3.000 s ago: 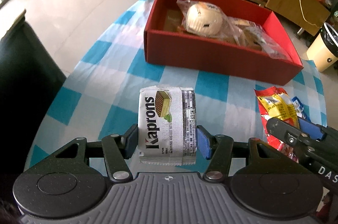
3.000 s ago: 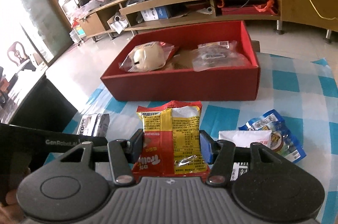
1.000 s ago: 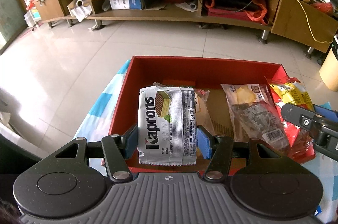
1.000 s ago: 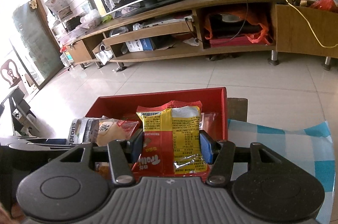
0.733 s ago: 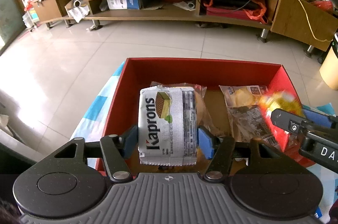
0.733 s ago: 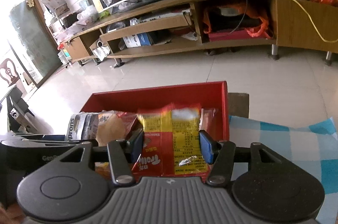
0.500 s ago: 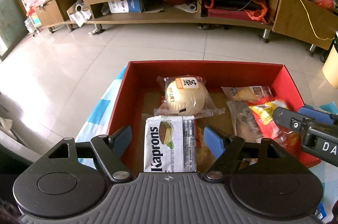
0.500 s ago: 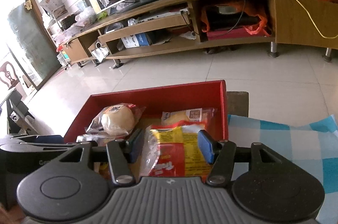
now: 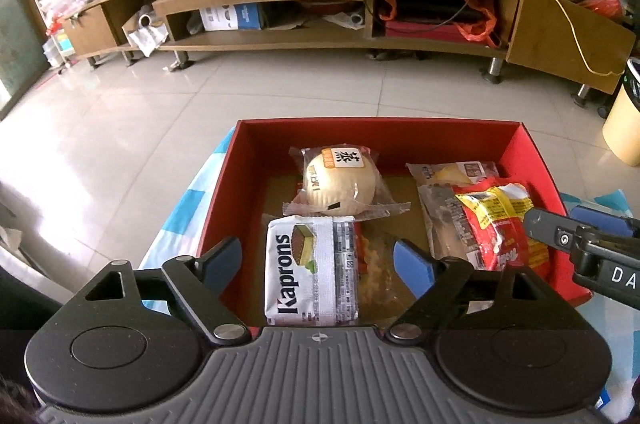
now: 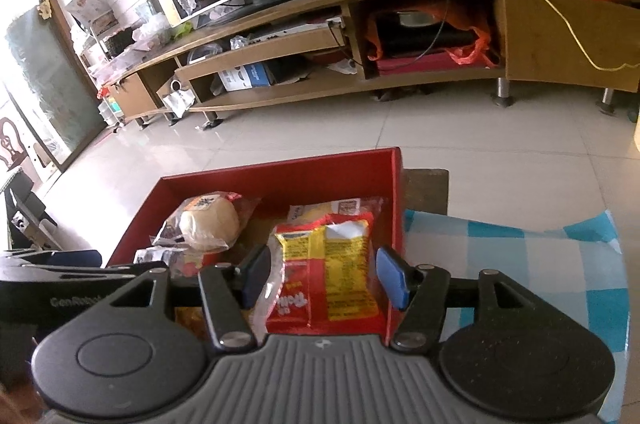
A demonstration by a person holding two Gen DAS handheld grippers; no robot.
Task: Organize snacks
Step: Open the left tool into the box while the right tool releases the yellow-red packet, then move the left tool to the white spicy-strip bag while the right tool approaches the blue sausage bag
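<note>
Now we see both grippers just opening: left gripper [image 9: 318,258] clear of white Kaprons wafer pack [image 9: 312,270], right gripper [image 10: 324,276] clear of red-yellow snack bag [image 10: 326,274], both lying in red cardboard box [image 9: 380,136] at centre frame.

Your right gripper [image 10: 322,276] hangs over the red box [image 10: 280,180], its jaws having just been opening, pads clear of the red-and-yellow snack packet [image 10: 326,272] lying between them. A wrapped bun [image 10: 209,222] sits further left in the box, on the blue-checked tablecloth [image 10: 520,264].
</note>
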